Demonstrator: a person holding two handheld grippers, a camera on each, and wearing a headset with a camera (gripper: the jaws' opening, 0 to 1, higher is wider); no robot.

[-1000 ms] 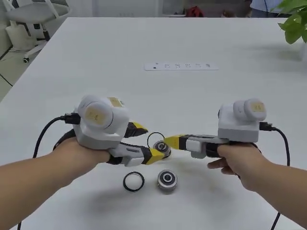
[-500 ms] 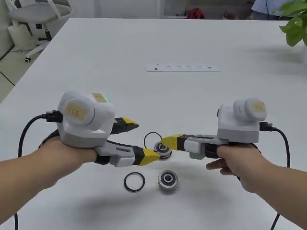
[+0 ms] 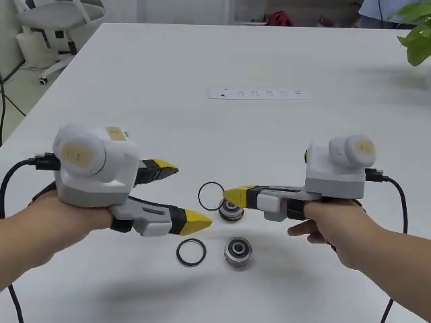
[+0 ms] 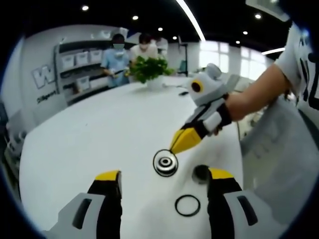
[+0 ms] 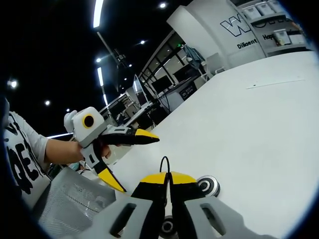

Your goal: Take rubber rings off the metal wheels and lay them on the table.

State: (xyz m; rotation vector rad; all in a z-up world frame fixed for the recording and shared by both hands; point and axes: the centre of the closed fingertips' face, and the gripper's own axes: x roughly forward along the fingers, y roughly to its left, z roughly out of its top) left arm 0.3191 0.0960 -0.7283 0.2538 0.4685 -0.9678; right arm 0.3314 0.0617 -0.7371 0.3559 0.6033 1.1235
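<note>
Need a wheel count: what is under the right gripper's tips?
A metal wheel lies on the table under the right gripper, which is shut on a rubber ring. The tips cover the wheel's far edge in the head view, so whether they touch it cannot be told.

Workplace interior: an open-plan office or lab. A long white table (image 3: 202, 74) carries a power strip (image 3: 259, 94) and a potted plant (image 4: 147, 69); a swivel chair (image 3: 57, 15) stands off its far left corner. Shelves (image 4: 82, 69) of storage bins line one wall (large lettering (image 4: 44, 75) beside them, beginning with W, only partly legible). Recessed spots (image 4: 84, 7) and a light strip (image 4: 192, 20) run across a dark ceiling; glazed partitions (image 5: 169, 67) and bright windows (image 4: 219, 57) bound the room. Two people (image 4: 130, 52) stand at the table's far end, by the plant.
</note>
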